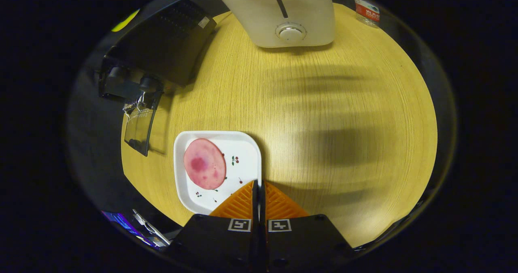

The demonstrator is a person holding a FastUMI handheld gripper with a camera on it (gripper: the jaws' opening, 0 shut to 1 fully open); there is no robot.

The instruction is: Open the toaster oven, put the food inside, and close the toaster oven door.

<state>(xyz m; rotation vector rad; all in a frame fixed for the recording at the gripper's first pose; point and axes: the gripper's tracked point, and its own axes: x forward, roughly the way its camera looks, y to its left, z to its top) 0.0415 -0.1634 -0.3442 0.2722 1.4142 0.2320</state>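
My gripper (259,183) is shut with its fingers pressed together and nothing between them, held above the wooden table. Its fingertips overlap the near right edge of a white square plate (243,147). A round pink slice of food (204,163) lies on the plate, to the left of the fingers. Beyond the plate at the far left stands the black toaster oven (162,46). Its glass door (139,129) hangs open and down toward the table, with a wire rack showing at the hinge.
A white pop-up toaster (279,13) with a round dial stands at the far middle of the round wooden table (332,123). A plastic bottle (367,11) stands at the far right edge. Small items lie off the table's near left edge.
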